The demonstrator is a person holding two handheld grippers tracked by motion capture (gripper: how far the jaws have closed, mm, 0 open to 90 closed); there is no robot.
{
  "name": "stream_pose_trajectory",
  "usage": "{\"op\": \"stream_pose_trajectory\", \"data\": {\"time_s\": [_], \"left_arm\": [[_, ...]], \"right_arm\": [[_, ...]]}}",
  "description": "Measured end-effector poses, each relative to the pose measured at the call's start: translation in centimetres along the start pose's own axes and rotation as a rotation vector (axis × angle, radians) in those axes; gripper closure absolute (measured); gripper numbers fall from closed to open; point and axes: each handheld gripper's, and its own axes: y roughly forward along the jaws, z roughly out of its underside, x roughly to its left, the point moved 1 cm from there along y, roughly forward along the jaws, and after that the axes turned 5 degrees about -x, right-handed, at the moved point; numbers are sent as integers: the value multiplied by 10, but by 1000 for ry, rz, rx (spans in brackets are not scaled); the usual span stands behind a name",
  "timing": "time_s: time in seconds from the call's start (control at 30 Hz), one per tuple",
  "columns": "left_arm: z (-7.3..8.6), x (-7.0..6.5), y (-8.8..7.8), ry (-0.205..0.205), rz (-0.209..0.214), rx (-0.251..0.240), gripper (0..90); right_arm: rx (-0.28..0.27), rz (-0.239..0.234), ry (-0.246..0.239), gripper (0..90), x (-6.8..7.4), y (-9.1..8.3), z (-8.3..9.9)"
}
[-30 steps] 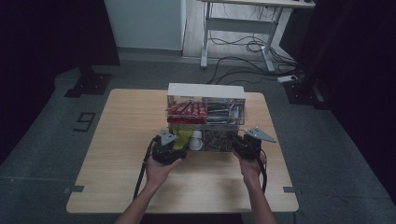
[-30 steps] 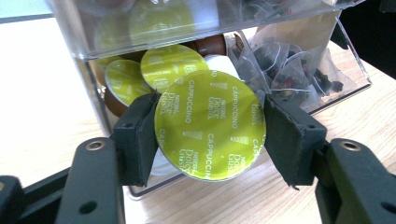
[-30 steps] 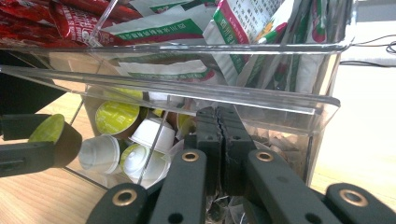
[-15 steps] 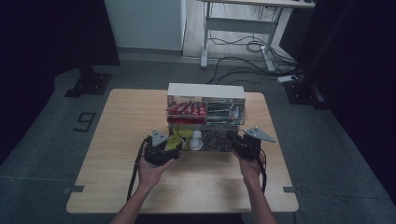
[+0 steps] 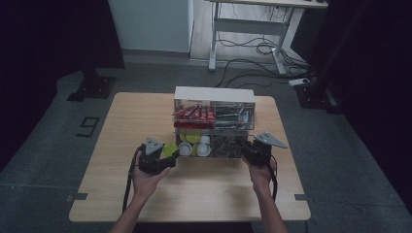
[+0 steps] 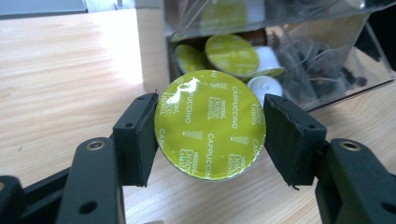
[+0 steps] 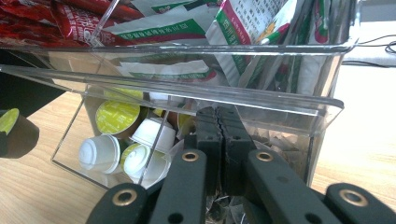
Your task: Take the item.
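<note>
The cappuccino capsule (image 6: 210, 126) sits clamped by its rim in the left gripper (image 6: 210, 128) jaws, just outside the clear organizer (image 5: 214, 124) on the counter (image 5: 121, 145); keep it level while drawing clear. Right gripper (image 7: 220, 123) jaws are closed, empty, at the lower bin

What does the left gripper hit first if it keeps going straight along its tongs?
Likely the clear organizer: its lower bin with the loose capsules lies straight ahead of the left gripper, which already clamps a green Dolce Gusto cappuccino capsule. The held capsule would probably touch first; depth is unclear.
</note>
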Motion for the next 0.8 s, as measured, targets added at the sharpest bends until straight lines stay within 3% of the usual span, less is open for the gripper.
{"op": "stream_pose_trajectory", "data": {"time_s": [0.8], "left_arm": [[23,33,-16,-37,-52,15,386]], "right_arm": [[7,1,0,874,-1,1,3]]}}
